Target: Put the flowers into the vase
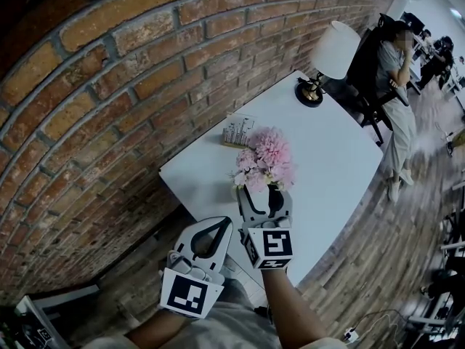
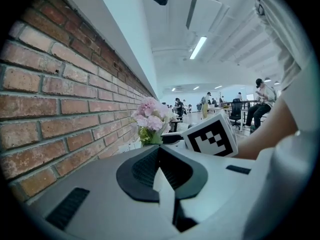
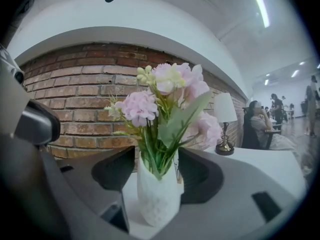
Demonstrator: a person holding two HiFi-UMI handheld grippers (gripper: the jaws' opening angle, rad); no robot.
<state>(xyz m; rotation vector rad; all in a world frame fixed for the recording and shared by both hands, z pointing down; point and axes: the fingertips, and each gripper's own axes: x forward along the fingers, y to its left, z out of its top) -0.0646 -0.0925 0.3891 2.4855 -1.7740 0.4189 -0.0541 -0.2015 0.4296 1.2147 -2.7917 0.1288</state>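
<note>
Pink flowers [image 3: 165,96] already stand in the white vase [image 3: 157,196], which sits between the spread jaws of our right hand-held gripper [image 3: 156,166]. Whether a pad touches it, we can't quite tell. We'd draw straight back with the jaws kept wide, so nothing tips the vase. Our left hand-held gripper [image 2: 160,170] is closed and empty, off the bench's [image 1: 341,158] near edge. The brick wall [image 1: 109,107] runs left of both; open bench lies ahead and right, up to the lamp [image 1: 320,60].
</note>
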